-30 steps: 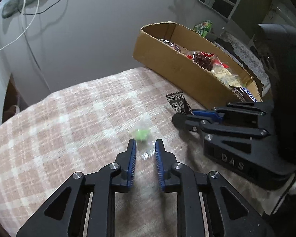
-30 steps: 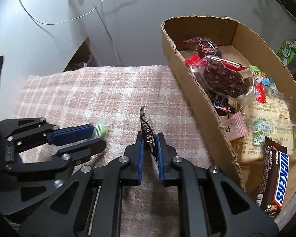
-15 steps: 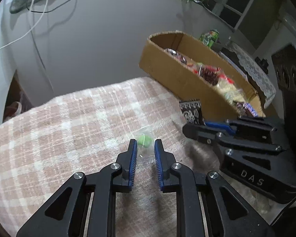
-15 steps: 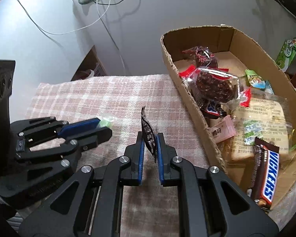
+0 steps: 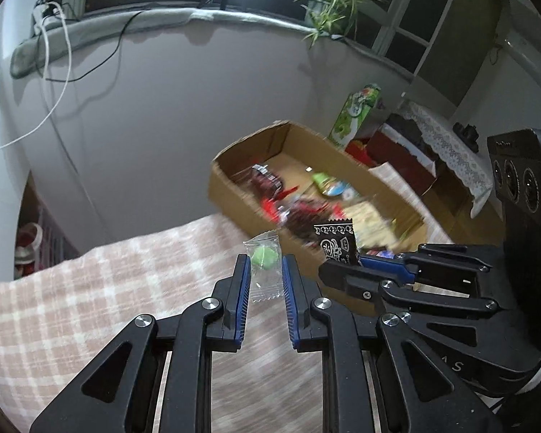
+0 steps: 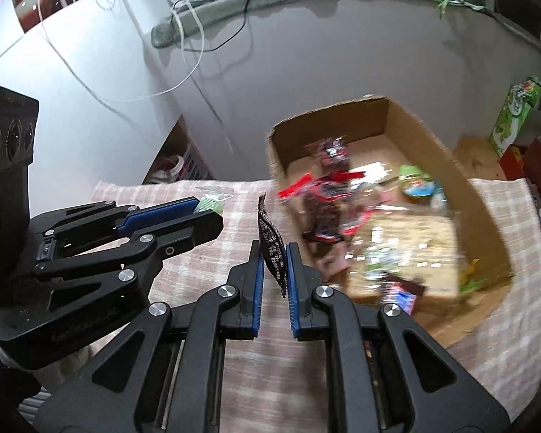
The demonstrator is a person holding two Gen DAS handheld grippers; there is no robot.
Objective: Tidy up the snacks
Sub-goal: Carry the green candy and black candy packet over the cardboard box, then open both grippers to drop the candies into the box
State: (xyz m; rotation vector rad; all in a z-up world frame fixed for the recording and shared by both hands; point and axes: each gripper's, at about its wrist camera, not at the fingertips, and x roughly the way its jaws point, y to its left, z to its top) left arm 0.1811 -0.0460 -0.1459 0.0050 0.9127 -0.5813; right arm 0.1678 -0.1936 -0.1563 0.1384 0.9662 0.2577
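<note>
My left gripper [image 5: 265,265] is shut on a clear packet with a green candy [image 5: 264,258] and holds it above the checked cloth [image 5: 90,306]. It also shows in the right wrist view [image 6: 209,204]. My right gripper [image 6: 273,252] is shut on a black patterned sachet [image 6: 270,241], also seen in the left wrist view [image 5: 335,240]. Both grippers are raised side by side, just short of the open cardboard box [image 6: 479,209] holding several snacks [image 6: 328,195].
The box [image 5: 234,195] stands on the cloth's far right. A green carton [image 5: 353,115] and red boxes [image 5: 396,151] lie behind it. A grey wall with cables [image 5: 65,72] runs behind the table. A potted plant [image 5: 328,3] sits on the sill.
Both grippers have risen off the cloth with their packets and moved toward the box. The views now look higher, showing the window sill.
</note>
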